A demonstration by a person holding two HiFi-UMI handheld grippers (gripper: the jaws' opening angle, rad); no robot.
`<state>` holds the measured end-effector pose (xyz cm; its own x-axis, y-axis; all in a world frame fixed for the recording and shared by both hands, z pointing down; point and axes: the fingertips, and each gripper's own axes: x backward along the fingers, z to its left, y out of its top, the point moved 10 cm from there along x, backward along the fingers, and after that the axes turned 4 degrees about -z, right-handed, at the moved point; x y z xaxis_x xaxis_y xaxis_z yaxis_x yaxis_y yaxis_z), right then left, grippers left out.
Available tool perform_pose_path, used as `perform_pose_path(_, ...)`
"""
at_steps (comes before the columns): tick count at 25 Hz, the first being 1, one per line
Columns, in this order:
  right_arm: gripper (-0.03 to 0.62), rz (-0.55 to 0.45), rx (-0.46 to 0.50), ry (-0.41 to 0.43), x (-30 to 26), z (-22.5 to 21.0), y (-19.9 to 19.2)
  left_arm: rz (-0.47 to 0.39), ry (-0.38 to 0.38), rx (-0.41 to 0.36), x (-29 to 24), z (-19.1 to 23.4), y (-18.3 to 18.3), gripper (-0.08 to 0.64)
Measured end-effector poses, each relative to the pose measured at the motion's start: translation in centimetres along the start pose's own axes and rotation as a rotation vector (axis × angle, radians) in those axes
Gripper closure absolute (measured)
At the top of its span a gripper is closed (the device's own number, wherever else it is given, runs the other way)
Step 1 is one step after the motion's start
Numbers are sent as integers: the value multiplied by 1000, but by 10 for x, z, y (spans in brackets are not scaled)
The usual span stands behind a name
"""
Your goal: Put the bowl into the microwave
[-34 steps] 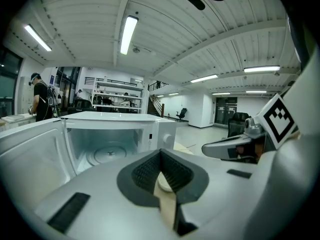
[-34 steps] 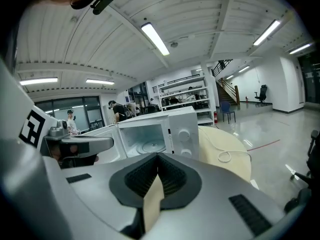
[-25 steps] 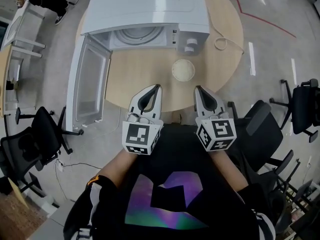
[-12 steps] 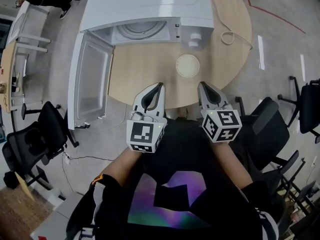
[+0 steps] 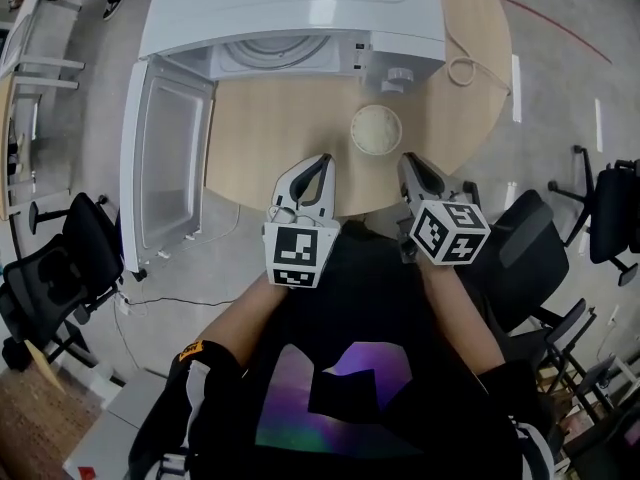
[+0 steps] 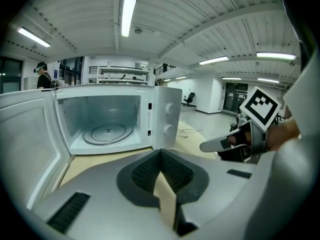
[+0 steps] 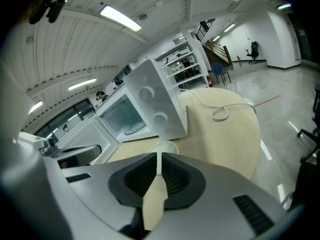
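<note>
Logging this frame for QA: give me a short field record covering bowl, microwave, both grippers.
bowl: on the table, in front of the microwave's knob panel, not held
microwave: door open to the left, only the turntable inside
left gripper: shut, empty, at the table's near edge
right gripper: shut, empty, just short of the bowl

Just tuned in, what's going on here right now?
A person holds two grippers over the near edge of a round wooden table. The left gripper and the right gripper both have their jaws together and hold nothing. The bowl stands untouched on the table just ahead of the right gripper, in front of the microwave. Its door is swung open.
</note>
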<state>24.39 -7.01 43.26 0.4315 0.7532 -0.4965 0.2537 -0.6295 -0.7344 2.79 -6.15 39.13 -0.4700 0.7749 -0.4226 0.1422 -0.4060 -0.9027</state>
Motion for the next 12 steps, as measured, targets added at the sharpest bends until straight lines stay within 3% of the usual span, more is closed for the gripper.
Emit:
perform_pose_path(7,572,46,-78,-56,-25,-18,-5,28,16,28,-21,18,-5,512)
perform_pose_path(12,526,73,-132,-62,-39,-26,-6,57,0,33,-40,25,-7,512)
